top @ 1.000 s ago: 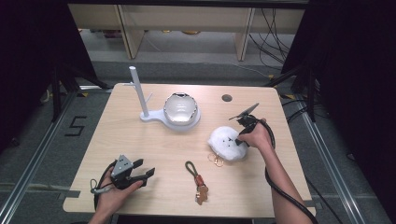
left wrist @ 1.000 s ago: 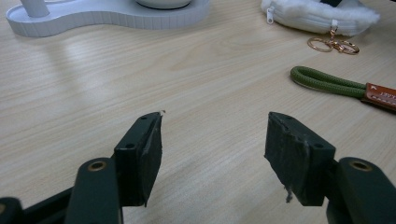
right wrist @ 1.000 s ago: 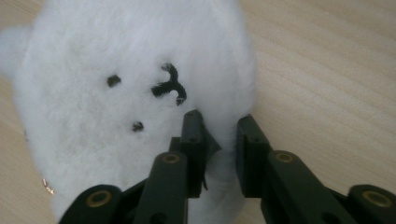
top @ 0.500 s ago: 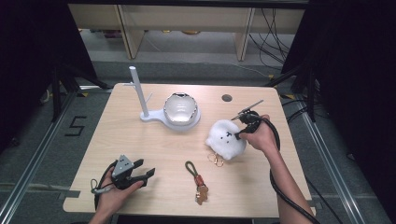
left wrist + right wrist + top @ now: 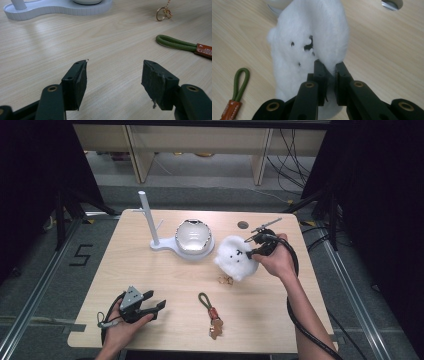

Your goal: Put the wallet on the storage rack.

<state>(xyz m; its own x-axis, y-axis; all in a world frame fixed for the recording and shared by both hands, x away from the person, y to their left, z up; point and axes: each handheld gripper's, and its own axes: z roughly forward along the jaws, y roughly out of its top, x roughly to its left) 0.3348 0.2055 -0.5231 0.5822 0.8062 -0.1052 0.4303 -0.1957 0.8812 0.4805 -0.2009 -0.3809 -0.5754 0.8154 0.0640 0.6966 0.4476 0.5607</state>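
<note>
Right tool (image 5: 329, 68): clenched on a pinch of the fluffy white plush toy with small black face marks (image 5: 312, 37); jaws nearly together, fur bunched between the pads.
Plush toy position: raised at the right tool's tip in the high view (image 5: 236, 257), right of centre, just beside the domed stand; whether its underside touches the wood cannot be told.
Gold ring: small gold-coloured metal ring (image 5: 225, 280), probably the toy's own, on the wood just below the fur.
Left tool (image 5: 145, 306): released, jaws wide apart with nothing between them, resting low near the front left corner; in its own view (image 5: 113, 75) bare wood between the pads.
Progress: grasp made and lift apparently begun; carrying and placing judged still ahead, likely hanging on the peg post, though destination uncertain.
Untouched: olive-green cord loop with a brown leather tag (image 5: 209, 306), lying flat near the front edge, well apart from both tools.
Stand: white plastic base with an upright peg post (image 5: 148, 217) and a glossy pale dome (image 5: 191, 235), toward the far side.
Table (image 5: 150, 275): light wood-grain top, rectangular, with a round dark cable hole (image 5: 243, 225) near the far right.
Room: grey floor, a taped "5" at the left, dark drapes on both sides, pale shelving and loose cables behind.
</note>
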